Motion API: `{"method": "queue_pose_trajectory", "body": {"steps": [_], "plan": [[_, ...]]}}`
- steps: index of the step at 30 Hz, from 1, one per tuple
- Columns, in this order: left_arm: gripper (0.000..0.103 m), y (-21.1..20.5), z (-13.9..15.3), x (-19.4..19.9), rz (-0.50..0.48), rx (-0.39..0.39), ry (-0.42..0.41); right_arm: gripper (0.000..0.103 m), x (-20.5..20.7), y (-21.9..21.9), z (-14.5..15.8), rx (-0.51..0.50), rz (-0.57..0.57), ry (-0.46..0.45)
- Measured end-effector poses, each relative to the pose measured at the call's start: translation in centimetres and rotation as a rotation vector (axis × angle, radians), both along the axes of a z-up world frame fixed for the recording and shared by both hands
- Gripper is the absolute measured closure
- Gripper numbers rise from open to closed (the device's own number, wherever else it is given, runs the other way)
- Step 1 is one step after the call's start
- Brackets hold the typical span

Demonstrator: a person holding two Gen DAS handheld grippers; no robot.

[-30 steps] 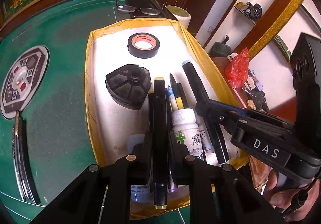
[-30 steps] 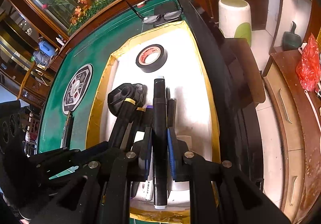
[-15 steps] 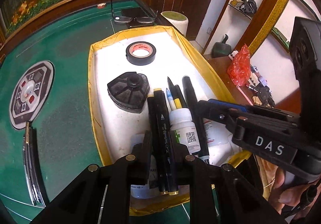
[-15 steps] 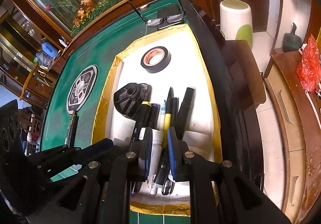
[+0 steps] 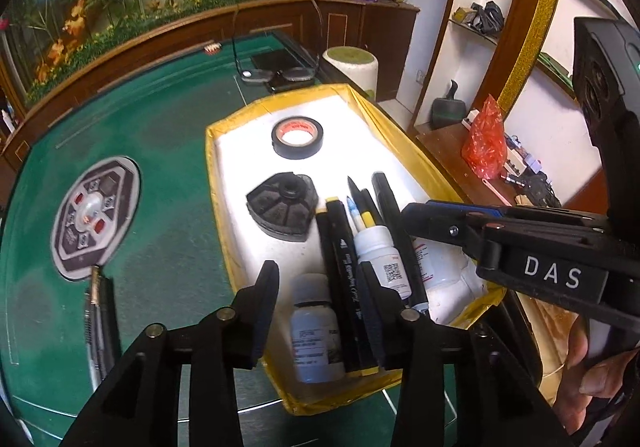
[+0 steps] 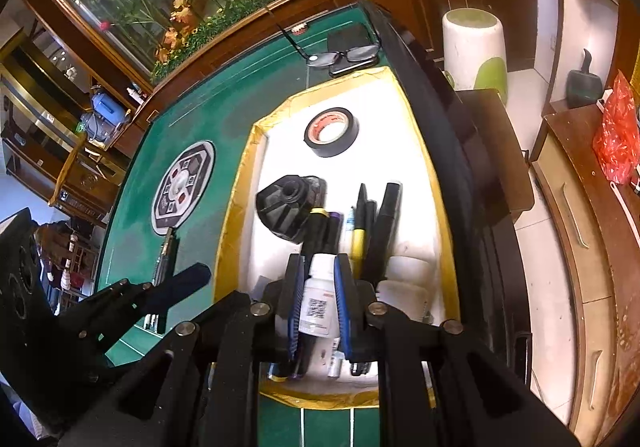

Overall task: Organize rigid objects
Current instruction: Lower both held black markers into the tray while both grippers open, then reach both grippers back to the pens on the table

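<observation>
Both our grippers tilt down over the yellow-edged tray (image 5: 224, 215). Our left gripper (image 5: 316, 299) has just been opening, nothing gripped; our right gripper (image 6: 318, 303) stands nearly closed (empty). Pens (image 5: 340, 247), bottles (image 5: 316, 339), and tape (image 5: 297, 137) lie inside.

Left tongs (image 5: 318, 311) parted — jaws just opening — above yellow-edged tray (image 5: 224, 207) on green worktop (image 5: 168, 151), black markers (image 5: 344, 287) lying loose between them, tape roll (image 5: 297, 137) beyond.
</observation>
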State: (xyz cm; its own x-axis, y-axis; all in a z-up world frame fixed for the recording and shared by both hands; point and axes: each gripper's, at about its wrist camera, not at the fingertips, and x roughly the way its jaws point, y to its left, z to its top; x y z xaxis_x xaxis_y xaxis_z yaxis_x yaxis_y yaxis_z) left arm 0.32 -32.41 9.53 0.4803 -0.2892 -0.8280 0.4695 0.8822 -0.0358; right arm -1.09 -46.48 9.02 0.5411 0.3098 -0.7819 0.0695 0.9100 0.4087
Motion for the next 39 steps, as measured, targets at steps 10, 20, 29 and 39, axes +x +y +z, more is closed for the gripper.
{"method": "queue_pose_trajectory", "body": {"steps": [10,20,29,39], "plan": [[0.052,4.7,1.9,-0.2,0.075,-0.004,-0.072,0.082,0.6,4.0,0.8,0.006,0.069,-0.012],[0.041,10.6,2.4,0.4,0.189,-0.020,-0.087,0.077,1.6,9.7,0.9,-0.017,0.184,-0.008],[0.036,22.7,0.7,0.3,0.361,-0.074,-0.015,0.069,1.7,14.2,-0.2,-0.028,0.281,0.015],[0.037,27.0,-3.7,1.1,0.358,-0.105,0.118,0.069,2.1,17.2,-1.9,-0.036,0.315,0.060]]}}
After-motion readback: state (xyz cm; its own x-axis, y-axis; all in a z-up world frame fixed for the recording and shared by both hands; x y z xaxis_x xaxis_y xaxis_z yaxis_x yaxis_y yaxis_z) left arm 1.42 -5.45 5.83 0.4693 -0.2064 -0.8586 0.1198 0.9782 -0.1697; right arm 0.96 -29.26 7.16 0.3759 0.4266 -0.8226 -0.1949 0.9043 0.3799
